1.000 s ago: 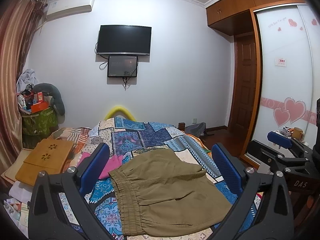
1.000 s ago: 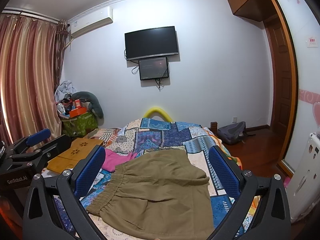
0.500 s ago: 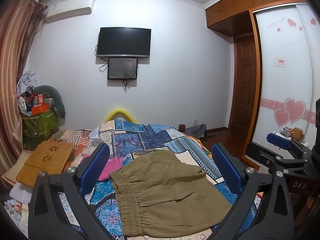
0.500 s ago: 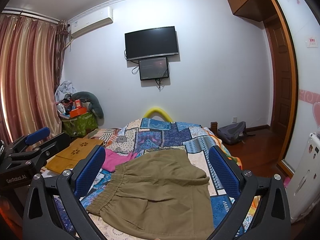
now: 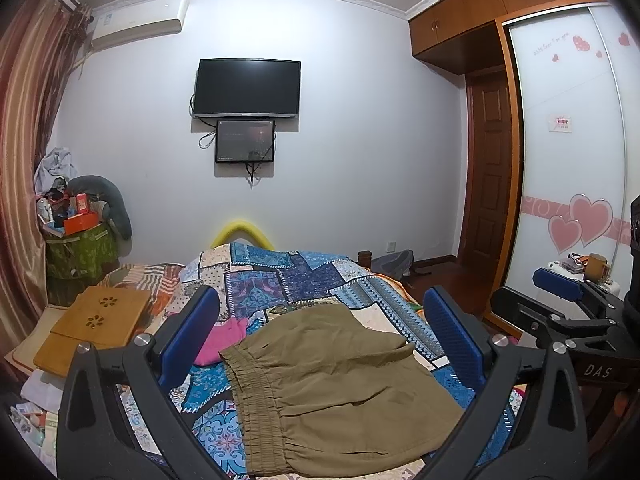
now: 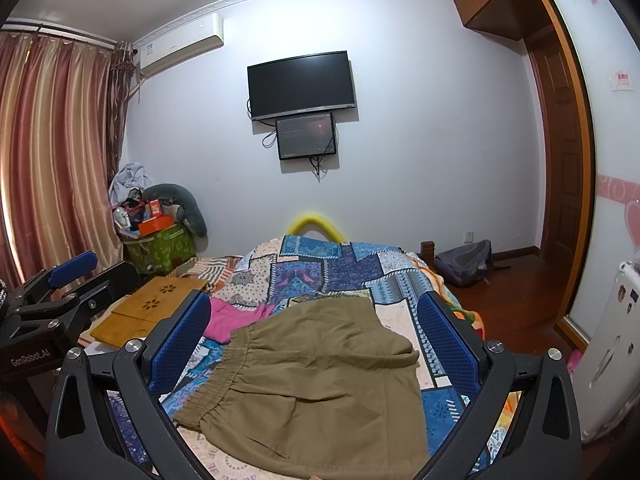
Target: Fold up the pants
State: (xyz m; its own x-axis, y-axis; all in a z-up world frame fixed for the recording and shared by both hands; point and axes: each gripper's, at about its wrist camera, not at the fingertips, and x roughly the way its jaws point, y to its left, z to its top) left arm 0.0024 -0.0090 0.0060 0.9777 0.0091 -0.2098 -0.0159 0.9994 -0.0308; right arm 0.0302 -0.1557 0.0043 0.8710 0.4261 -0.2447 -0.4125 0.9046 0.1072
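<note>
Pants (image 5: pixel 336 392) flat on bedspread (image 5: pixel 280 280); green bin (image 5: pixel 80 252) heaped.

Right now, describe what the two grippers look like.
Both match: black angular frames with silver screws and blue textured finger pads. The left gripper shows white "GenRobot.AI" lettering in the right wrist view; the right gripper shows "DAS" in the left wrist view. No cables, hands or sleeves show.
</note>
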